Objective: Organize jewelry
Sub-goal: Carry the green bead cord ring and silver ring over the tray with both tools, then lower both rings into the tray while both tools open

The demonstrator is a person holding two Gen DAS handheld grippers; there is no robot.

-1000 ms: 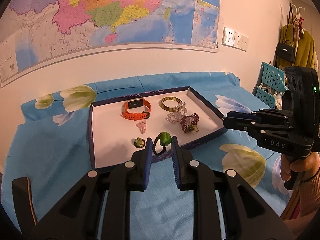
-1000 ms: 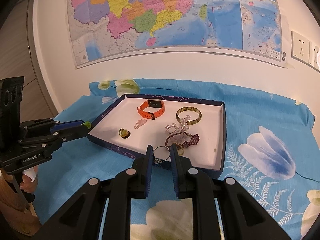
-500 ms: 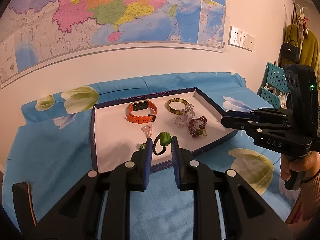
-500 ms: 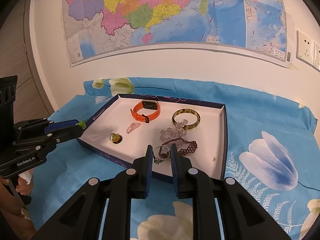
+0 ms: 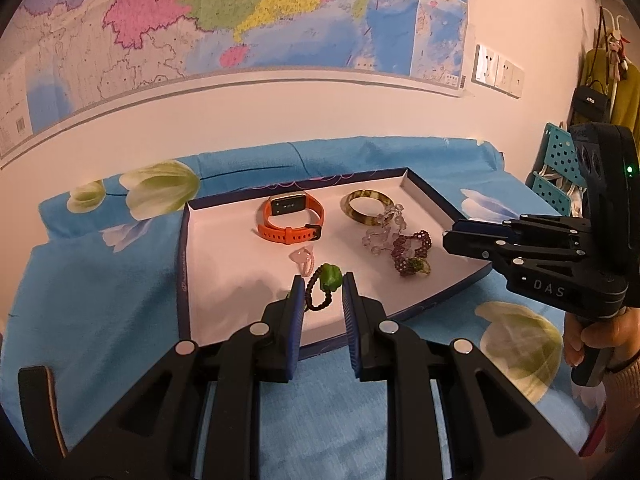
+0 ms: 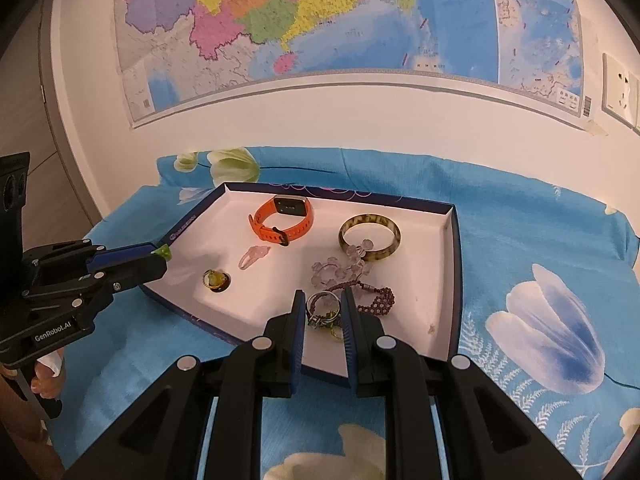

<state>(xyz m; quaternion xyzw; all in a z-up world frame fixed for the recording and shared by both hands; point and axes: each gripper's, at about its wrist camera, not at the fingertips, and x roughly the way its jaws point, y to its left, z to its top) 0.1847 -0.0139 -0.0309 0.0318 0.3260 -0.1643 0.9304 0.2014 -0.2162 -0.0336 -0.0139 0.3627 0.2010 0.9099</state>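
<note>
Both grippers are advancing over the tray since a second ago: the near rim is sliding under the fingertips and the jewelry is looming larger in both wrist views.

Left gripper (image 5: 323, 286) is holding a dark beaded bracelet with a green bead (image 5: 325, 285) between narrowly set jaws, hanging above the near part of the tray (image 5: 184, 264). From the right wrist view, only the green bit is peeking out at that gripper's tip (image 6: 162, 253), over the tray's left rim.

Right gripper (image 6: 323, 309) is pinching a silver ring (image 6: 320, 307), jaws narrow, above the near right part of the tray, just over the purple beaded bracelet (image 6: 378, 299).

Lying on the white tray floor:
- orange smartwatch (image 6: 285, 218), far middle, standing on its band
- amber bangle (image 6: 370, 236), far right, with the clear crystal bracelet (image 6: 338, 266) draping onto its near edge
- pink crystal piece (image 6: 253, 257), middle
- yellow-green stone ring (image 6: 216, 280), near left

Tray is sitting on a tabletop under a blue floral cloth (image 6: 520, 240). A wall map (image 6: 320, 20) is hanging behind.
</note>
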